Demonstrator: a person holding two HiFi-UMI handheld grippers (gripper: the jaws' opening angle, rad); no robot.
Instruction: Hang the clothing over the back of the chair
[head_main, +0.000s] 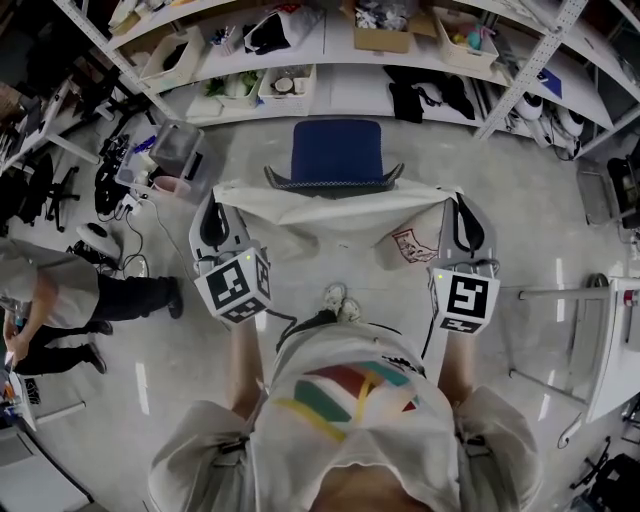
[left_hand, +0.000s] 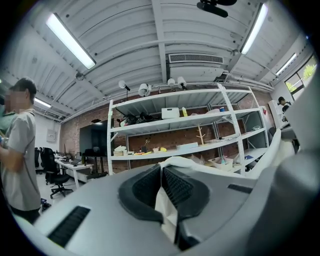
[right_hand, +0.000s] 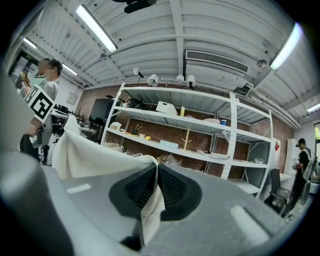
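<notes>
A white T-shirt (head_main: 330, 212) with a small red print hangs stretched between my two grippers, just on my side of a blue-seated chair (head_main: 336, 152). The shirt's top edge runs along the chair's dark backrest (head_main: 332, 183). My left gripper (head_main: 217, 193) is shut on the shirt's left corner; white cloth (left_hand: 165, 205) shows pinched between its black pads. My right gripper (head_main: 453, 197) is shut on the right corner, with cloth (right_hand: 151, 210) clamped between its pads. Both grippers point level toward the shelves.
Metal shelving (head_main: 330, 60) with boxes and bins stands behind the chair. A person (head_main: 60, 295) stands at the left near cables and gear on the floor. A white table frame (head_main: 600, 340) stands at the right. Dark clothes (head_main: 430, 95) lie on the low shelf.
</notes>
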